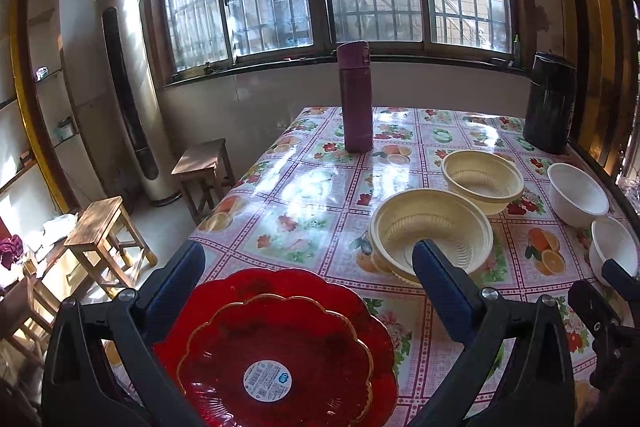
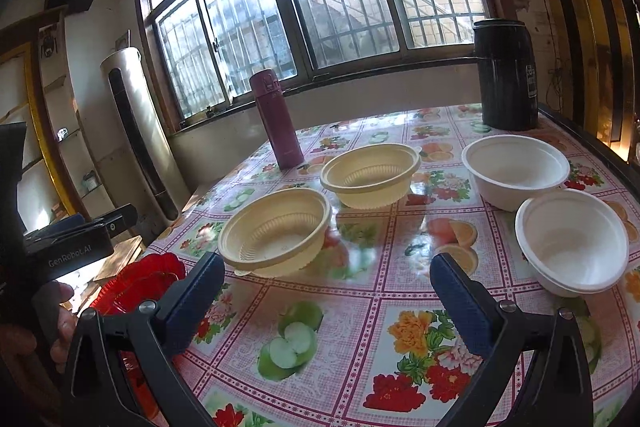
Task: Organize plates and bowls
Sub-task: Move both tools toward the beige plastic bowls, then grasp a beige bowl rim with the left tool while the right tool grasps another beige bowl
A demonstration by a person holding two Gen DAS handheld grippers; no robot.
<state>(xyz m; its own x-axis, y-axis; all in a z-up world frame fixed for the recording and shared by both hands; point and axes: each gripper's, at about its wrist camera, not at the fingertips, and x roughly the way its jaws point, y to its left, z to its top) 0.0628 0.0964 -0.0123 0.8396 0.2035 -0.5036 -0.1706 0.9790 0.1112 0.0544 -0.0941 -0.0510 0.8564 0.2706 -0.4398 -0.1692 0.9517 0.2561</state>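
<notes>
Two red scalloped plates (image 1: 280, 347), a smaller one stacked on a larger, lie at the table's near left corner, under my open left gripper (image 1: 308, 263); they also show in the right wrist view (image 2: 140, 283). Two cream bowls (image 1: 432, 231) (image 1: 482, 179) stand in the middle, also in the right wrist view (image 2: 276, 231) (image 2: 370, 173). Two white bowls (image 2: 516, 167) (image 2: 572, 241) stand at the right. My right gripper (image 2: 326, 277) is open and empty above the cloth, in front of the bowls.
A maroon flask (image 1: 355, 97) and a black canister (image 1: 550, 103) stand at the table's far side by the window. Wooden stools (image 1: 104, 239) and a tall white floor unit (image 1: 132, 95) are off the table's left edge. The floral tablecloth (image 2: 360, 307) is glossy.
</notes>
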